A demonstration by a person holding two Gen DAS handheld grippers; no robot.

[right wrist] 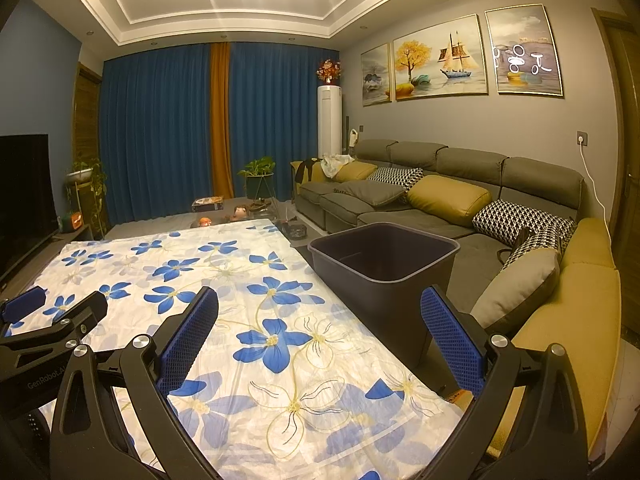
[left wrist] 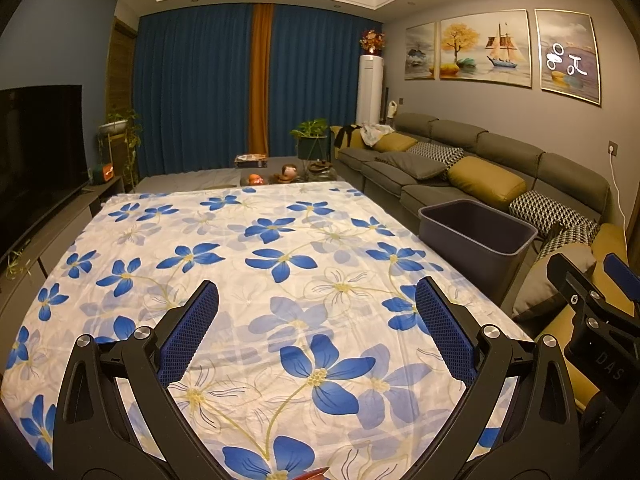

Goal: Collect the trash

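Both grippers hang side by side over the near end of a table covered with a white cloth (left wrist: pixel 304 240) printed with blue flowers. The left gripper (left wrist: pixel 317 304) has its jaws spread wide, the blue padded fingers (left wrist: pixel 192 332) well apart with only the cloth showing between them, and it grips nothing. The right gripper (right wrist: pixel 320 308) is the same: jaws wide open, nothing between its blue pads (right wrist: pixel 452 332), held above the table's right-hand edge. Seen from the left wrist, the right gripper shows at the far right, over the yellow end of the sofa; from the right wrist, the left gripper shows low at the left edge, above the cloth. The dark bin (right wrist: pixel 384 256) stands off the right side of the table, between the table and the grey sofa (right wrist: pixel 472 168), its mouth open and level with the tabletop or thereabouts; I can see a bare dark floor inside it. On the cloth itself I can make out no loose scrap, only a sliver of something reddish (left wrist: pixel 318 472) at the very bottom of the left wrist view, too cut off to name. Yellow and patterned cushions (right wrist: pixel 448 196) lie along the sofa. Blue curtains (left wrist: pixel 200 88) close off the far wall, and a dark television (left wrist: pixel 36 148) stands on the left.
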